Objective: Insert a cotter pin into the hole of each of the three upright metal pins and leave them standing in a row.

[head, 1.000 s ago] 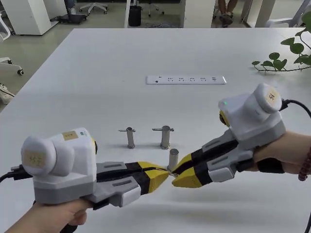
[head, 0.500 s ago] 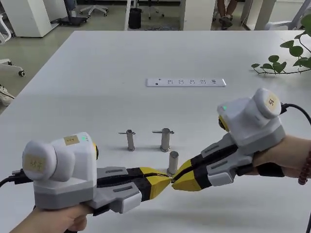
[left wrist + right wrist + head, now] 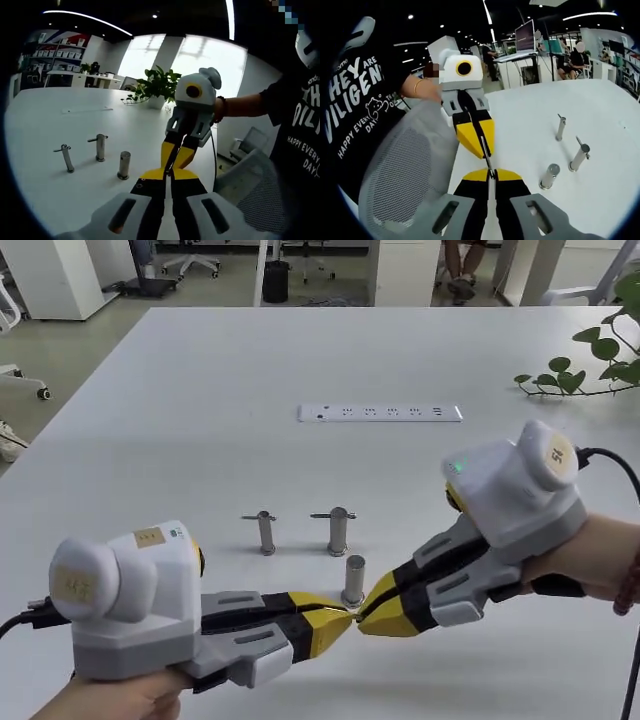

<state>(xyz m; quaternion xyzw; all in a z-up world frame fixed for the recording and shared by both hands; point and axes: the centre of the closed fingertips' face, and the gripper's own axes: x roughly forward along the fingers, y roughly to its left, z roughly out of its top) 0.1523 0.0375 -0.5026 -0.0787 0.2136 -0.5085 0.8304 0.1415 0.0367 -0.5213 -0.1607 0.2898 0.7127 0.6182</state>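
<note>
Left gripper (image 3: 338,618) and right gripper (image 3: 366,617), jaws closed, tip to tip.

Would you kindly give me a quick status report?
Left gripper and right gripper both shut on thin metal cotter pin, tip to tip. Nearest upright metal pin unpinned. Nothing blocking.

We find the head view bright and softly lit. The white table (image 3: 200,400) shows no glare, and the 3 metal pins (image 3: 338,531) cast only faint, short shadows. In the left gripper view the windows (image 3: 205,52) at 12 o'clock burn out white. A ceiling light strip (image 3: 85,19) glows at 10 o'clock, and the shirt (image 3: 300,130) at 3 o'clock falls dark. Both gripper views bend lines toward the edges. In the right gripper view the cotter pin (image 3: 486,155) reads crisp at centre, while the far room at 1 o'clock is soft.
</note>
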